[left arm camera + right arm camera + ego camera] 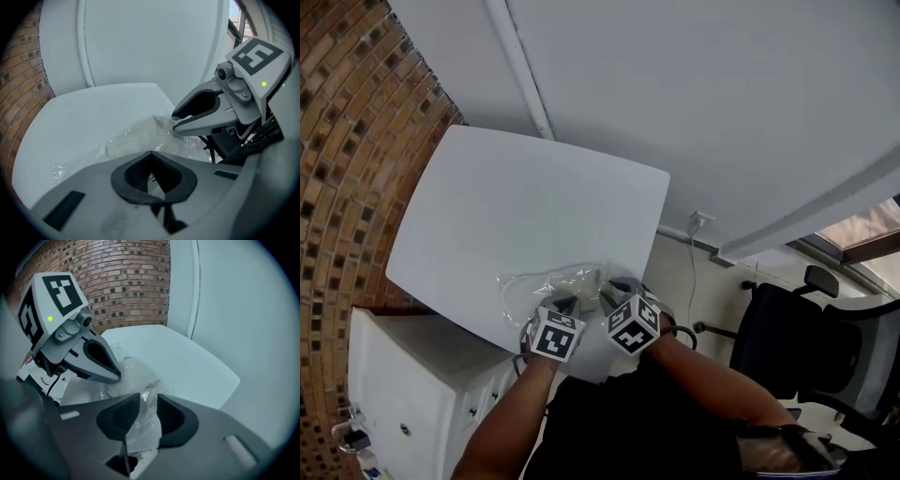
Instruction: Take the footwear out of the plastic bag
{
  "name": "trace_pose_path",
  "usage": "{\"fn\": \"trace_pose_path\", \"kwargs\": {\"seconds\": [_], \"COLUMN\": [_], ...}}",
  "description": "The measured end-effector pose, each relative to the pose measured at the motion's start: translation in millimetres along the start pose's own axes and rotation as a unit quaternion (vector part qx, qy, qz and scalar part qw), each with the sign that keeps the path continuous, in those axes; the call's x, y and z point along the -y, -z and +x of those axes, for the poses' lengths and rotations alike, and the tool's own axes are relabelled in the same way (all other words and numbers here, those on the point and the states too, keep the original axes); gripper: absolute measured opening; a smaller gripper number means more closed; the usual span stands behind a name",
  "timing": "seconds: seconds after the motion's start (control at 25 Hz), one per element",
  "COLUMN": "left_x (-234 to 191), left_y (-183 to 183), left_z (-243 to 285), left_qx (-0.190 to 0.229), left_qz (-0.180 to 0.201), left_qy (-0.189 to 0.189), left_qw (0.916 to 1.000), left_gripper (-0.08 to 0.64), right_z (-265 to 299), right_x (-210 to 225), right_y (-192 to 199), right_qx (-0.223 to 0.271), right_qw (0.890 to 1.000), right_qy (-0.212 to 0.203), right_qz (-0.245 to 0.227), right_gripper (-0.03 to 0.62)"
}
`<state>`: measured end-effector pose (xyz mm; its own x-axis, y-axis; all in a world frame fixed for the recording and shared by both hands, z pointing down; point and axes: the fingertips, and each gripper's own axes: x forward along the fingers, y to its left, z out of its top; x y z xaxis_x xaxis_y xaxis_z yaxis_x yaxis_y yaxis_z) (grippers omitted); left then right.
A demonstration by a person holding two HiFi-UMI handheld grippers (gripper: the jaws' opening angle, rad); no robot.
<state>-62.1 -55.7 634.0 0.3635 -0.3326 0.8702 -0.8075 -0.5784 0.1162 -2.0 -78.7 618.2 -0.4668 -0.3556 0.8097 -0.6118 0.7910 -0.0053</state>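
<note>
A clear plastic bag (546,282) lies crumpled at the near edge of the white table (516,197). Inside it shows a white mesh-patterned piece of footwear (135,138). My left gripper (565,307) is shut, its pads (151,176) pinching a thin fold of the bag's near edge. My right gripper (614,298) sits just to its right, and its jaws (149,411) are closed on a bunched strip of the bag (146,401). The two grippers nearly touch over the bag; each shows in the other's view, the right gripper (176,121) and the left gripper (116,376).
A brick wall (347,141) runs along the table's left. A white cabinet (422,384) stands below the table's near left corner. A black office chair (806,328) is at the right. A pipe (520,66) runs up the white wall behind.
</note>
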Motion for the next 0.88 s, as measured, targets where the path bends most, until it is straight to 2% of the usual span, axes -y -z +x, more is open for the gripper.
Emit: {"fn": "trace_pose_path", "kwargs": {"seconds": [0.08,0.2,0.24,0.36,0.56,0.76,0.88], "left_x": [0.6,-5.2,-6.6,-2.9,0.7,1.8,1.3], "left_y": [2.0,5.4,5.1,5.2,6.7,7.3,8.2], "left_z": [-0.1,-4.1,-4.7,-3.5,-2.6,-4.5,-4.6], "left_qx": [0.003,0.007,0.010,0.014,0.018,0.021,0.022], "left_qz": [-0.016,-0.045,-0.049,-0.049,-0.045,-0.038,-0.027], "left_qy": [0.009,0.017,0.016,0.016,0.012,0.014,0.006], "left_qw": [0.9998,0.9988,0.9986,0.9986,0.9988,0.9990,0.9994], "left_gripper": [0.006,0.006,0.006,0.006,0.006,0.006,0.005], "right_z": [-4.8,-11.2,-13.7,-24.4,-31.6,-47.4,-63.8], "right_x": [0.4,10.9,18.3,36.5,36.1,76.7,77.6], "right_y": [3.5,7.7,11.5,26.9,37.9,76.0,80.3], "right_qx": [-0.001,0.000,-0.001,-0.001,0.012,-0.003,0.016], "right_qw": [1.000,1.000,1.000,0.999,0.998,0.985,0.982], "right_qy": [0.000,0.015,0.023,0.029,0.016,0.052,0.039], "right_qz": [0.000,0.008,0.015,0.041,0.057,0.165,0.182], "right_gripper": [0.100,0.011,0.002,0.000,0.002,0.002,0.003]}}
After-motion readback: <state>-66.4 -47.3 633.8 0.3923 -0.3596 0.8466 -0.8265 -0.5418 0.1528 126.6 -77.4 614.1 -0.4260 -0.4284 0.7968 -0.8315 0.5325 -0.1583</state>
